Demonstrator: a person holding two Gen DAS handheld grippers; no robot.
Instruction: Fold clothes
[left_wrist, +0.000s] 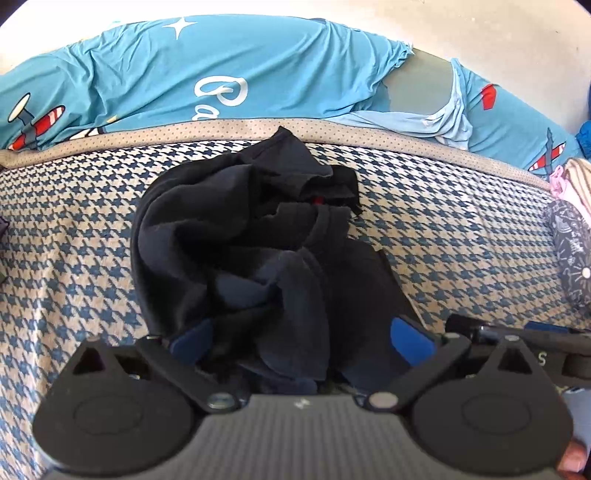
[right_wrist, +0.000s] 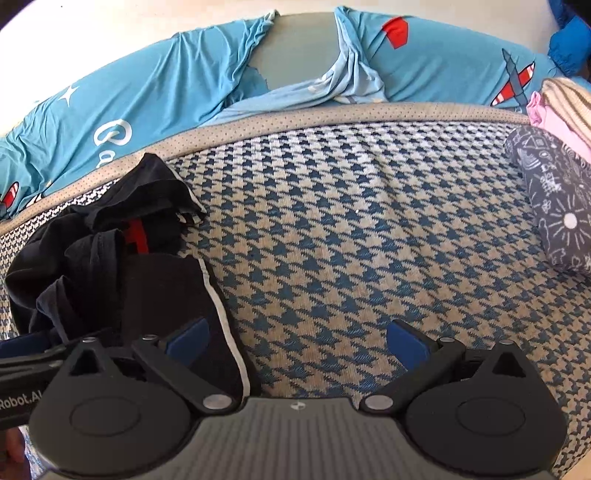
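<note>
1. Left wrist view: the left gripper (left_wrist: 301, 338) has its blue-padded fingers spread wide, with the crumpled black cloth garment (left_wrist: 255, 251) bunched between them and running toward 12 o'clock on the blue-and-beige houndstooth mattress (left_wrist: 81, 236).
2. Right wrist view: the right gripper (right_wrist: 297, 341) is spread apart over bare mattress (right_wrist: 369, 240); the garment (right_wrist: 122, 266) lies at 9 to 10 o'clock, its white-striped edge beside the left finger.

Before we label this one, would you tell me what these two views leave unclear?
- Dark garment: crumpled, so its type is hidden in both views.
- Left gripper: cloth fills the open jaws; contact unclear.
- Folded pile: cut off by the right edge.
- Right gripper: open over the bedcover.
</note>
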